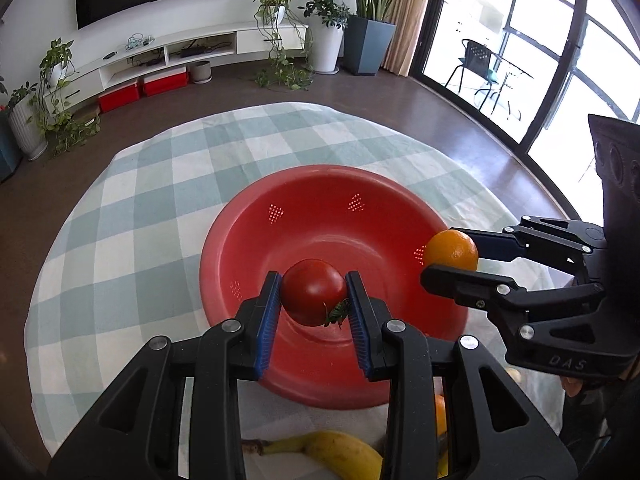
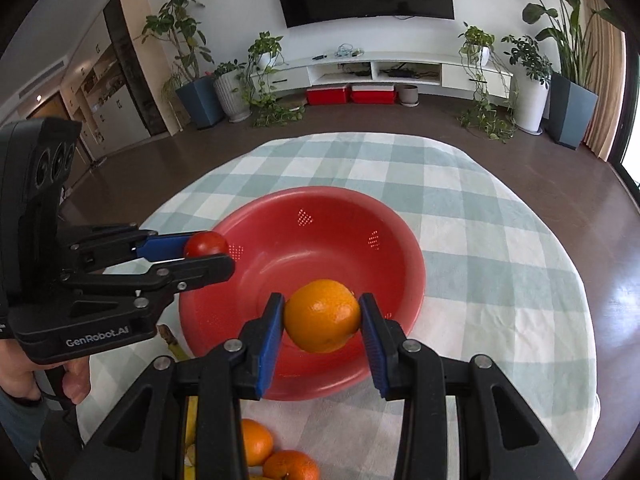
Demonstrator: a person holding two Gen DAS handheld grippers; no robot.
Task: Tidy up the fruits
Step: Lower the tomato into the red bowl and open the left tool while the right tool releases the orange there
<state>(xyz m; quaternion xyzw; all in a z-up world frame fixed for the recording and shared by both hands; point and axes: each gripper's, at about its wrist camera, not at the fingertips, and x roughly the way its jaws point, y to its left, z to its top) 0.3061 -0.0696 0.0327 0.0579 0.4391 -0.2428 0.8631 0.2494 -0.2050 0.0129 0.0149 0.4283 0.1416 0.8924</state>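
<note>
The left gripper (image 1: pixel 313 296) is clamped on a tomato (image 1: pixel 314 291) and the right gripper (image 2: pixel 322 316) on an orange (image 2: pixel 322 315), both held above the empty red bowl (image 1: pixel 320 192). The tomato hangs over the bowl's near-left inner wall and the orange over its near-right rim, so each release likely needs only a short drop straight down.

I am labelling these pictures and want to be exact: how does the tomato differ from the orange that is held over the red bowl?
The tomato is deep red and glossy, with a green calyx; the orange is orange with a dimpled skin. The tomato looks somewhat smaller than the orange. The left hand-held gripper holds the tomato; the right hand-held gripper holds the orange. Both are round, clamped between blue pads, and held above the red bowl.
</note>
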